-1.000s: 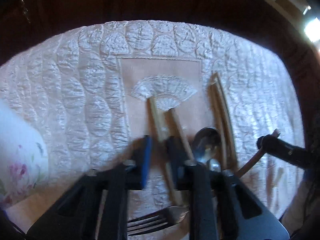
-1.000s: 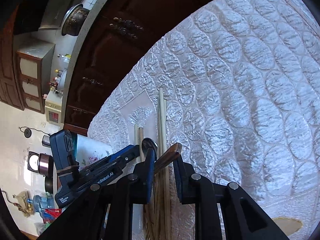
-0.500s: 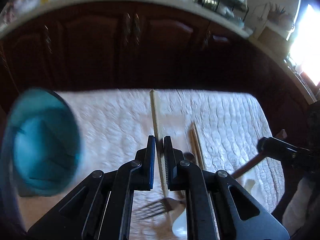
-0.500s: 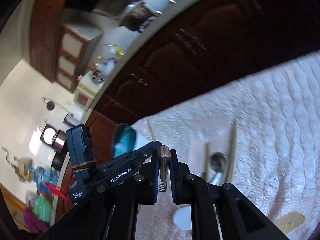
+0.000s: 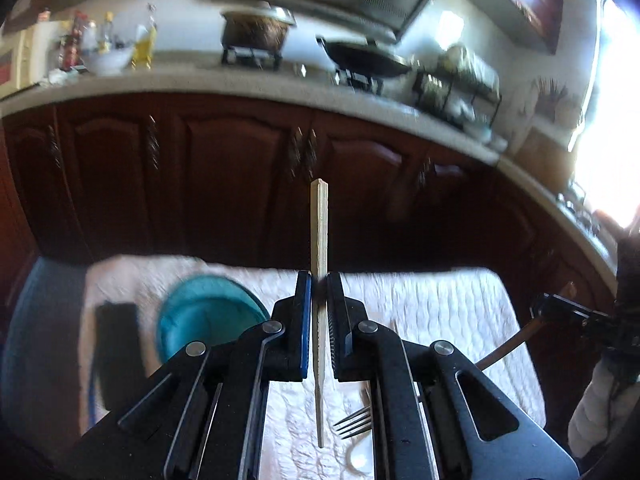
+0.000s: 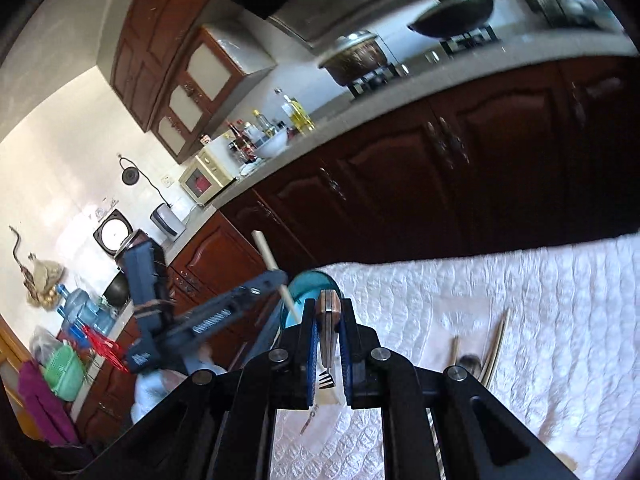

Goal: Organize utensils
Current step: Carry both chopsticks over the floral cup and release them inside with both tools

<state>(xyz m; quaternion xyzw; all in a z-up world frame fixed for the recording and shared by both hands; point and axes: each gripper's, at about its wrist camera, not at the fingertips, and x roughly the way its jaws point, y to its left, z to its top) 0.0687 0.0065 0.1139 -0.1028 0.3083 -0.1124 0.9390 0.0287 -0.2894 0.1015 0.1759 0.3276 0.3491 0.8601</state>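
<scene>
The left gripper [image 5: 319, 316] has its fingers closed on a pale wooden chopstick [image 5: 319, 224]; the stick stands upright between the pads, with its square end high above them and its thin end hanging below, over the white quilted cloth [image 5: 440, 304] that covers the bench. The right gripper [image 6: 328, 344] has its fingers clamped on a fork [image 6: 327, 320]; the brown handle end shows just above the pads and the tines hang down between the fingers. Its jaws have just been closing, with the fork between them. Both grippers are held above the cloth and point slightly downward toward the dark wooden cabinets [image 5: 240, 184] beyond the far edge of the cloth. In the right wrist view, the left gripper is to the left of the right one, and they are apart. A teal bowl [image 5: 208, 312] stands on the cloth, left of the chopstick and near the cloth's far edge. On the cloth right of the fork, more chopsticks [image 6: 498, 340] and a spoon [image 6: 470, 362] lie close together. The cloth farther right of them is bare, and a gap separates its far edge from the cabinets.
</scene>
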